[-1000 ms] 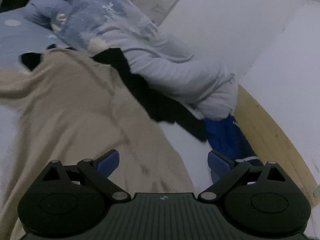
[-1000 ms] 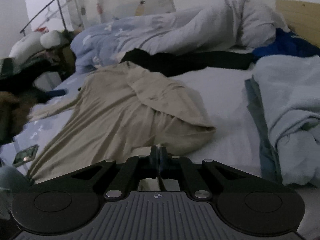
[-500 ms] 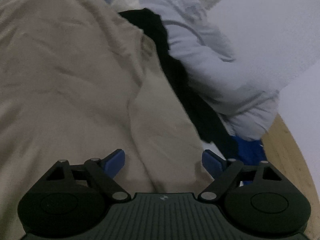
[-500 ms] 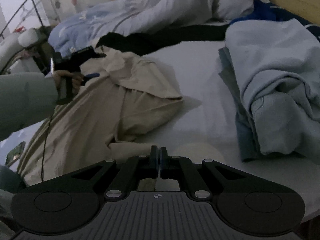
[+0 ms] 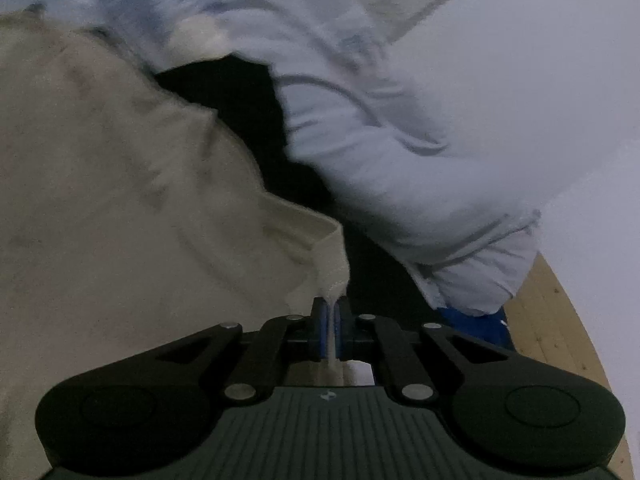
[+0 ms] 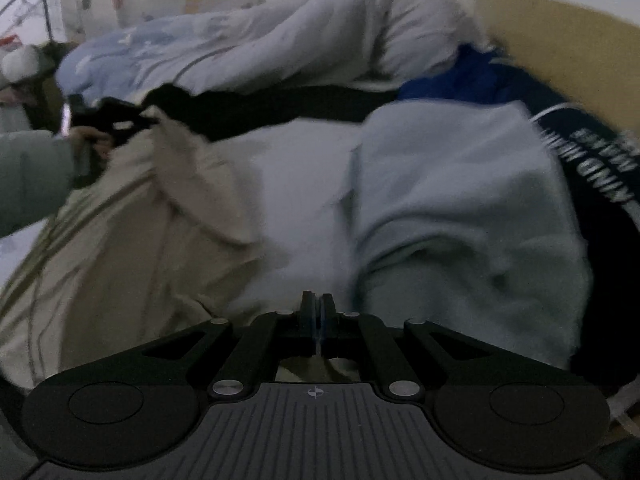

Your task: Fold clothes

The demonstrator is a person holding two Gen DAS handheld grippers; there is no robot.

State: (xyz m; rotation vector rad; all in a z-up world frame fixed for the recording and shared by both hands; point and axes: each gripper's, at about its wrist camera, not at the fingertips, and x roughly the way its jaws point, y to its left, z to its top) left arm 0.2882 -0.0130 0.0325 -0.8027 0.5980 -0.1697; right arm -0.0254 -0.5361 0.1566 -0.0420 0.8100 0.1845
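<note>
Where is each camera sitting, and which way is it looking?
Left wrist: sits on the left tongs, looking along them at the beige shirt pinched between them, black cloth and quilt beyond; only the tongs show.
Right wrist: sits on the right tongs, looking across the bed at a light blue pile; its shut tongs, plus the person's left hand and sleeve, show.
Shared: beige shirt, black cloth, quilt, left tongs.
</note>
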